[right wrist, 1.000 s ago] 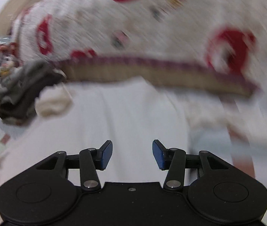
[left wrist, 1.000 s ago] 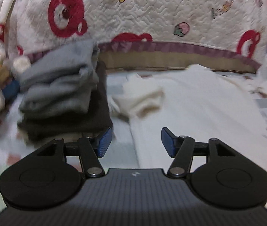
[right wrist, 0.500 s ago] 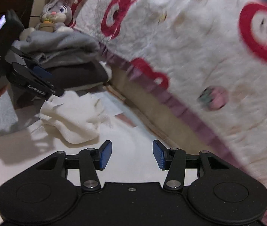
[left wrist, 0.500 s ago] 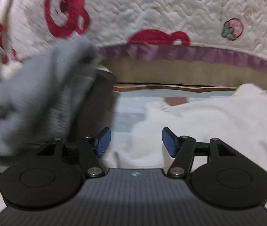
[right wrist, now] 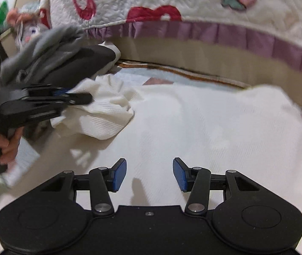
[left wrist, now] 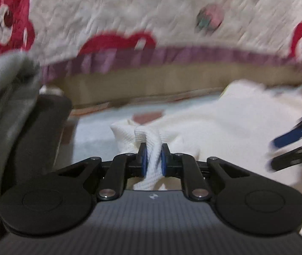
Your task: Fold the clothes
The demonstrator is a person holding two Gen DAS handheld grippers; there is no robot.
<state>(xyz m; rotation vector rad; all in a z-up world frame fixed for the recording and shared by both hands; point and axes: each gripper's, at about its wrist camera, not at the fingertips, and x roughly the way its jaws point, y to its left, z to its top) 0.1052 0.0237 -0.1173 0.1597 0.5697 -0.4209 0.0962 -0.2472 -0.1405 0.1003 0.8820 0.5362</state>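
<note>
The left tool is closing on a bunched corner of the white garment, the ribbed cloth already pinched between its blue pads. That garment lies spread on the floor beside the quilt-covered bed, running rightward from the pinched corner. The right tool hovers over its middle with jaws spread and empty, nearer the far right edge, which it likely must take.

Free: flat white garment, open ahead of right tool | Blocked left: grey-and-dark clothes stack, left tool | Blocked rear: quilt-draped bed edge
</note>
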